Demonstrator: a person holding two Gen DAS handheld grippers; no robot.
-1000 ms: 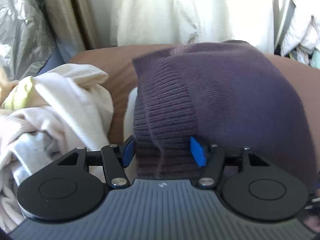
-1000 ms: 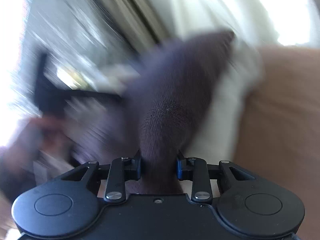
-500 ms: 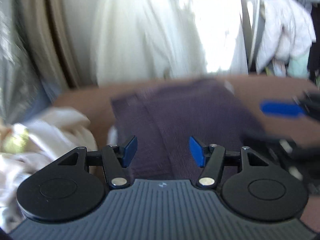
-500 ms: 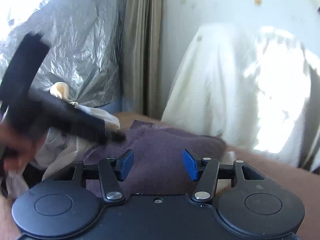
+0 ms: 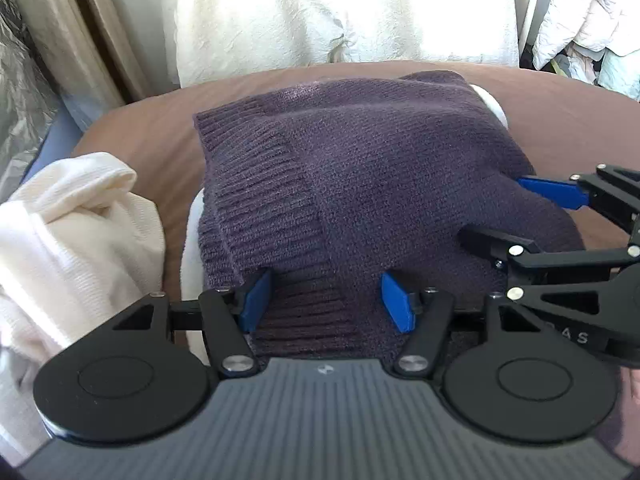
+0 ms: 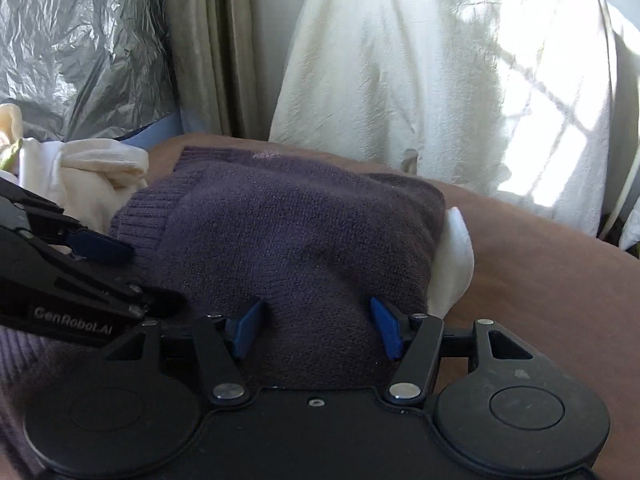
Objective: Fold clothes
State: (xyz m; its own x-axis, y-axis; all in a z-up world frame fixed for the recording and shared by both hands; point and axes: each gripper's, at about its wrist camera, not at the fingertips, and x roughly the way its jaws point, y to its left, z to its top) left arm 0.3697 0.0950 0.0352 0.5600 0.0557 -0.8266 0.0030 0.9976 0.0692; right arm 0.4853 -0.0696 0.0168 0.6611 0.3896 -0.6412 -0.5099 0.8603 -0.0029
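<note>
On brown bedding, a folded purple sweater is lain flat, freed by both claws, left and right, spread apart, gripping nothing.

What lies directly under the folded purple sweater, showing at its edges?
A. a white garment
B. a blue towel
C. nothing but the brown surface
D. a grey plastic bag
A: a strip of white garment sticks out from beneath the purple sweater at its right edge, and white cloth also shows under its left edge in the left wrist view.
</note>
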